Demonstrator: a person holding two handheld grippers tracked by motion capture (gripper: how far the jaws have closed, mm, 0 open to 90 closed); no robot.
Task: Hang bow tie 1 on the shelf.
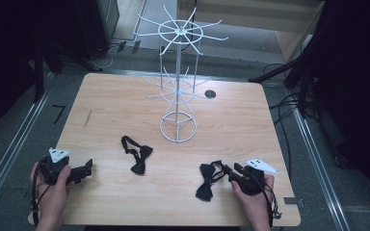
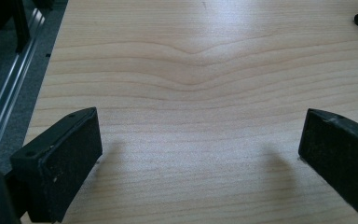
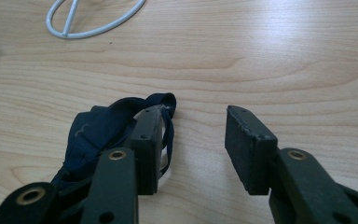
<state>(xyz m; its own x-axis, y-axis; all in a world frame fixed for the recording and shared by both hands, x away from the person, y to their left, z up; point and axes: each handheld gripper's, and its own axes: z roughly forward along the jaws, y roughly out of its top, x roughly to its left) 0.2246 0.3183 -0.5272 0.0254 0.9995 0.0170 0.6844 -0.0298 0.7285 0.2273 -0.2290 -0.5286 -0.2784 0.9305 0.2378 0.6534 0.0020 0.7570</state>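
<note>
Two black bow ties lie on the wooden table (image 1: 125, 106). One bow tie (image 1: 138, 156) rests left of centre with its strap looped behind it. The other bow tie (image 1: 206, 182) lies at the front right, and my right gripper (image 1: 231, 169) sits just to its right. In the right gripper view that gripper (image 3: 193, 140) is open. Its left jaw rests against the bow tie's (image 3: 93, 133) strap, with bare wood between the jaws. My left gripper (image 1: 87, 169) is held low at the front left. It (image 2: 200, 154) is wide open over bare wood.
A white wire display rack (image 1: 178, 72) with hook arms stands at the table's centre back, its ring base (image 3: 93, 21) ahead of the right gripper. A round hole (image 1: 210, 94) is in the tabletop behind it. Dark stands and cables surround the table.
</note>
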